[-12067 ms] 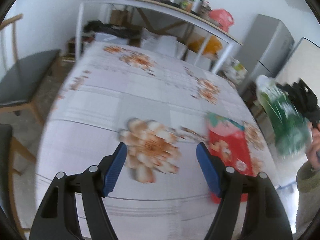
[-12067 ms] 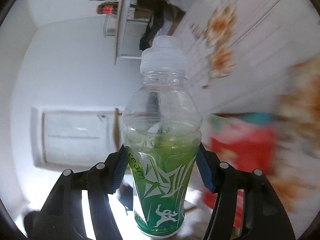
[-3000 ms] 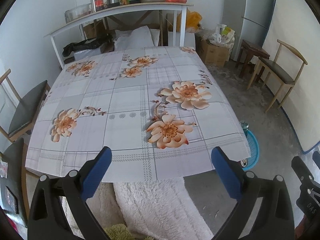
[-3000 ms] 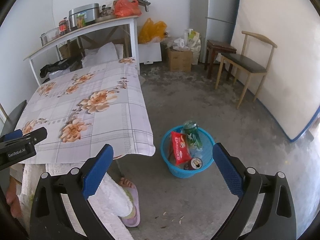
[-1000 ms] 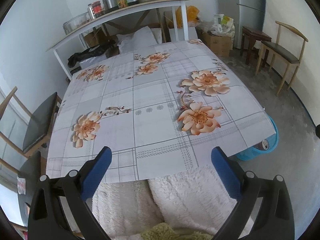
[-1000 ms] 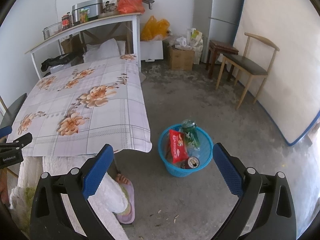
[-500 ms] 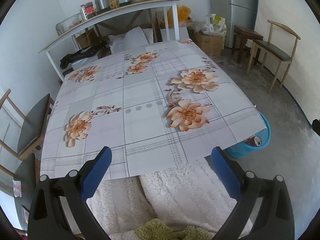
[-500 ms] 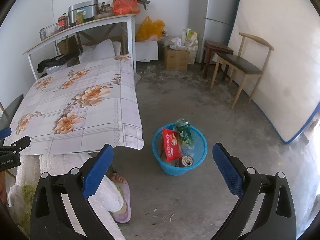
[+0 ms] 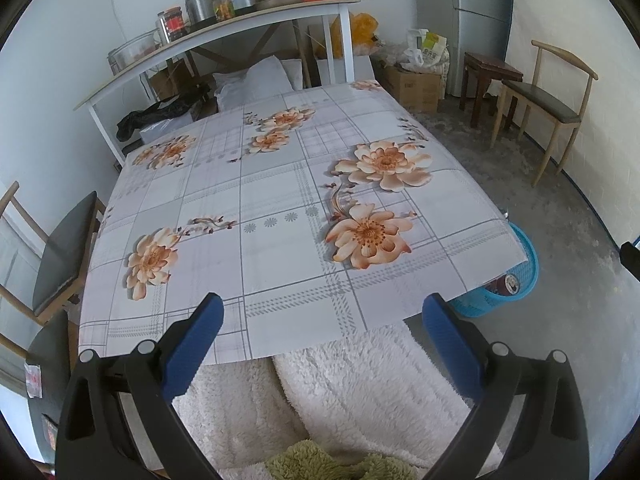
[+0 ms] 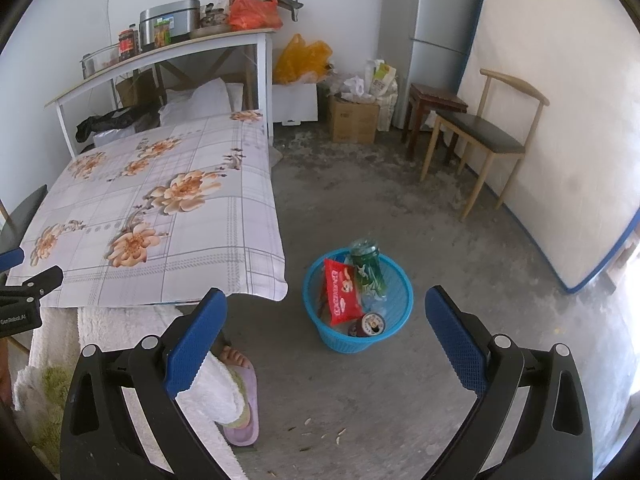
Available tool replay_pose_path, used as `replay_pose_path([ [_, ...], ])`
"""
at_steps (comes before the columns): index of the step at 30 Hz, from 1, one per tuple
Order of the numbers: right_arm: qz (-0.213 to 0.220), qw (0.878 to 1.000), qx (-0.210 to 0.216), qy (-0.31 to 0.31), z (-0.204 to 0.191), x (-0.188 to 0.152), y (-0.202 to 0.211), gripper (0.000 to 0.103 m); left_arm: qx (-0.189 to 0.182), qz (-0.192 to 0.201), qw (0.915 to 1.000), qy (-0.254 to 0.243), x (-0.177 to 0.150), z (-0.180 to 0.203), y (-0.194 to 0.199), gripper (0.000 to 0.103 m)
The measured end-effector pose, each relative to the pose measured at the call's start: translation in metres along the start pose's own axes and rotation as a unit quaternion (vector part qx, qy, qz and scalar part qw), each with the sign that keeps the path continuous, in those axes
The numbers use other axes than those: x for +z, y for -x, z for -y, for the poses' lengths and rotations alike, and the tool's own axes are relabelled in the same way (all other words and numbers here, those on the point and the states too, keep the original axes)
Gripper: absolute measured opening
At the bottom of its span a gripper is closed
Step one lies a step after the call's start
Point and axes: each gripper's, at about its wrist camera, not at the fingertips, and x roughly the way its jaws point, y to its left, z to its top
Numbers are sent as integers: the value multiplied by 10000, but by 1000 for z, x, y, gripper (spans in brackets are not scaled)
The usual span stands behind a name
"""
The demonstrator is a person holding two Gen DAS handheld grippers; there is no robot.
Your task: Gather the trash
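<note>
A blue plastic basket (image 10: 394,280) stands on the concrete floor beside the table's near right corner. Inside it lie a red snack packet (image 10: 340,290), a green drink bottle (image 10: 366,266) and a can (image 10: 373,323). The left wrist view catches only part of the basket (image 9: 524,256) and the can (image 9: 510,281) past the table edge. My left gripper (image 9: 322,320) is open and empty, held above the near edge of the floral tablecloth (image 9: 272,200). My right gripper (image 10: 324,312) is open and empty, high above the floor, short of the basket.
A person's white fleece legs (image 9: 360,392) and a slippered foot (image 10: 240,360) sit under the near table edge. Wooden chairs (image 10: 480,136) stand right and left (image 9: 60,248). A shelf (image 9: 224,24) with pots lies behind, a fridge (image 10: 444,20) and boxes (image 10: 354,120) at the back.
Both grippers have drifted slightly, so the table and basket shift a little in view. Earlier the right gripper held the green bottle and the red packet lay on the table; both now lie in the basket.
</note>
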Motion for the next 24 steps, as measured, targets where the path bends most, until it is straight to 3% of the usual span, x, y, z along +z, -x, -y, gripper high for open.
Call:
replay_pose_path([
  [24, 4, 10000, -8, 36, -1, 1, 0, 96, -25, -32, 10000, 18, 1, 0, -1, 97],
])
